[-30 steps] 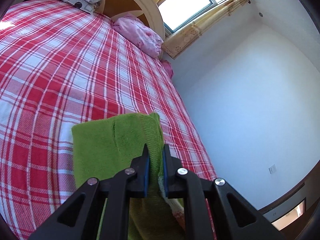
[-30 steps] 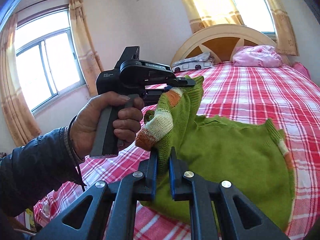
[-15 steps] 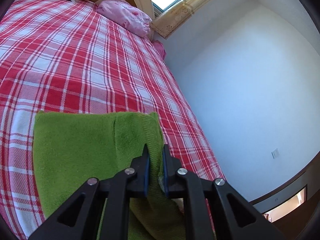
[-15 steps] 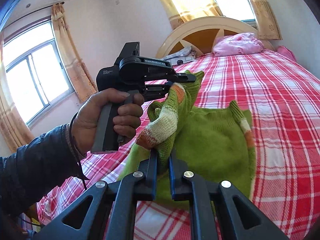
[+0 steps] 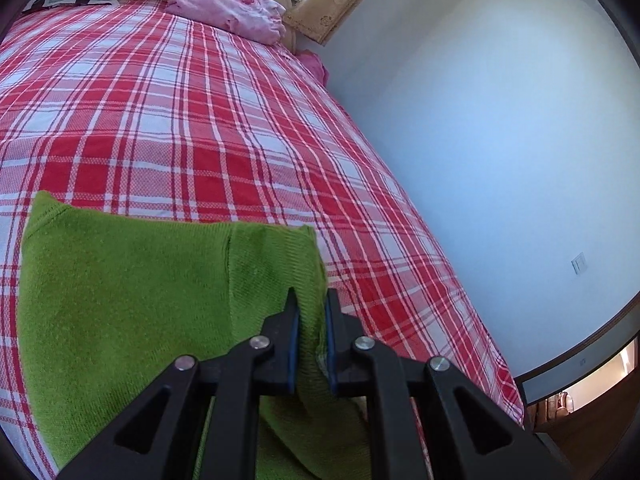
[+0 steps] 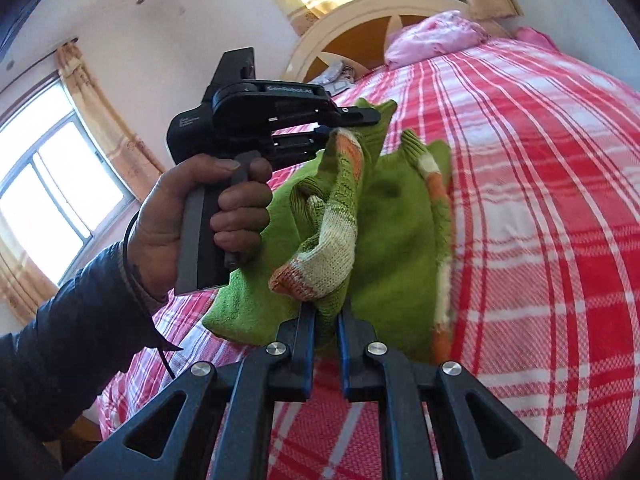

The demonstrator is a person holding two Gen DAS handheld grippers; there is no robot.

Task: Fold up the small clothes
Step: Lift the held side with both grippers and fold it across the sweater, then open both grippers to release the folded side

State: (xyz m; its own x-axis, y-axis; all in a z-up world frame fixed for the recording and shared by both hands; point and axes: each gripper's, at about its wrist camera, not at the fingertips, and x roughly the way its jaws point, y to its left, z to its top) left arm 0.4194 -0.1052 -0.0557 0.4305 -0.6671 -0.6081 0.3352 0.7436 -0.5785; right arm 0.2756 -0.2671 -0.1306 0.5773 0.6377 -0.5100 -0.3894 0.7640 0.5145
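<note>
Both tongs clamp one green sweater (image 5: 120,300): the right gripper (image 6: 326,320) pinches its striped cuff, the left gripper (image 5: 310,312) its ribbed edge. The rest drapes ahead onto one plaid bed (image 5: 180,120). Beyond lie two pillows (image 5: 228,12).
</note>
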